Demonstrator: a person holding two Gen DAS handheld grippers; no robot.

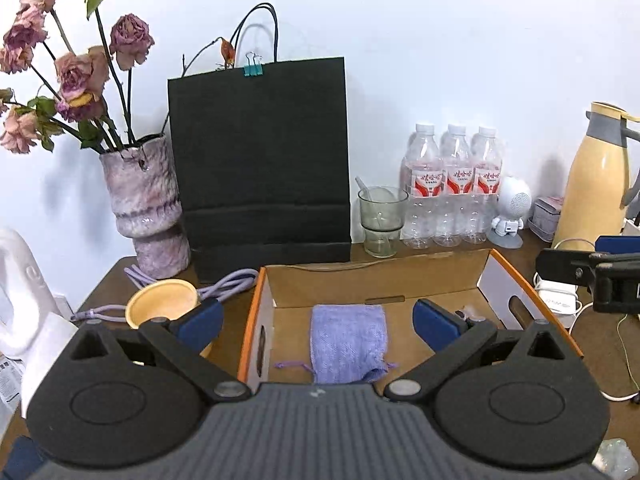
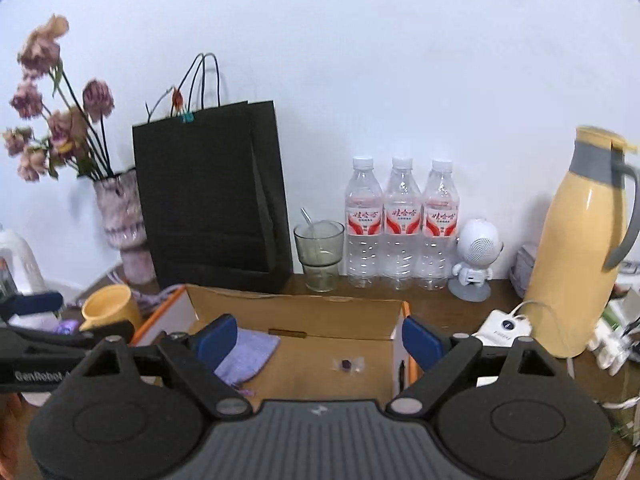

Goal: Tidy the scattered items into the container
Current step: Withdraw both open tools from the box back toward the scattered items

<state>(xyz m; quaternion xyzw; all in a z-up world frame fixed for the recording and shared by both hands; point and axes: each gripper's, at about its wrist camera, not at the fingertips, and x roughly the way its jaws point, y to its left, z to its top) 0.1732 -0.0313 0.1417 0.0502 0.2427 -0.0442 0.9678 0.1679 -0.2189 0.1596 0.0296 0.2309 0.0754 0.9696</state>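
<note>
1. Counter (image 2: 400, 300): brown wood, crowded along the back wall. You have the cardboard box (image 1: 376, 276) (the container, orange-edged, open top) at 12 o'clock from both grippers.
2. Box contents: a lilac drawstring pouch (image 1: 348, 342) lies flat on the floor, left of centre; a small wrapped dark item (image 2: 347, 364) lies near the middle.
3. Outside the box, at about 10 o'clock from your left gripper (image 1: 318, 320): a yellow cup (image 1: 162, 304) lying tilted, mouth toward you, and a purple cable (image 1: 224, 284) looped just behind it. Judged the likeliest items left to tidy.
4. Handling, judged: cup is rigid, light and smooth. Take it across the rim wall. Cable is limp and will trail; pinch it at the bunched loop.
5. Left fingers (image 1: 200, 320): spread wide, holding nothing.
6. Right gripper (image 2: 320, 338): fingers equally wide, nothing between them.
</note>
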